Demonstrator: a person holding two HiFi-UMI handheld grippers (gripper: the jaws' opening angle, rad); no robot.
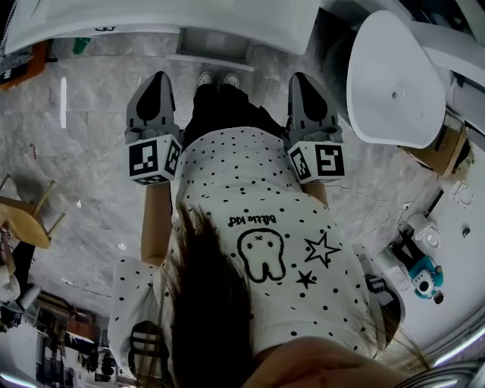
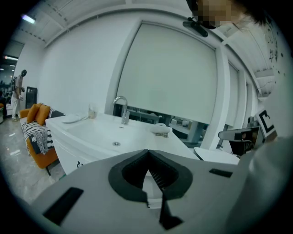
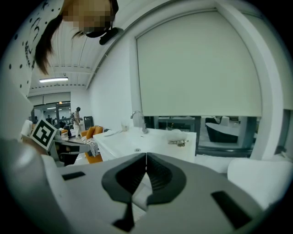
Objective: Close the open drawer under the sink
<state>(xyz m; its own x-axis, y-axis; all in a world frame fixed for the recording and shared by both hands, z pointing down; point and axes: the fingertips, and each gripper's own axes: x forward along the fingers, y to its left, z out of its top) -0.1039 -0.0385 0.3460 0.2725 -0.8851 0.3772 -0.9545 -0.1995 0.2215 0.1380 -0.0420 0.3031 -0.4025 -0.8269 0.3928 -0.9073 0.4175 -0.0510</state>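
Keep left gripper (image 1: 158,82) and right gripper (image 1: 301,82) closed and empty, as now. Step toward open drawer (image 1: 216,47), at top centre under white sink (image 1: 151,19); press its front squarely and slowly.

In the head view, the left gripper (image 1: 158,79) sits upper left of centre and the right gripper (image 1: 301,79) upper right, with the shoes (image 1: 217,78) between them. In the left gripper view, the sink (image 2: 103,135) lies mid-frame, with the faucet (image 2: 122,109) behind its basin and a sofa (image 2: 39,132) at the left edge.
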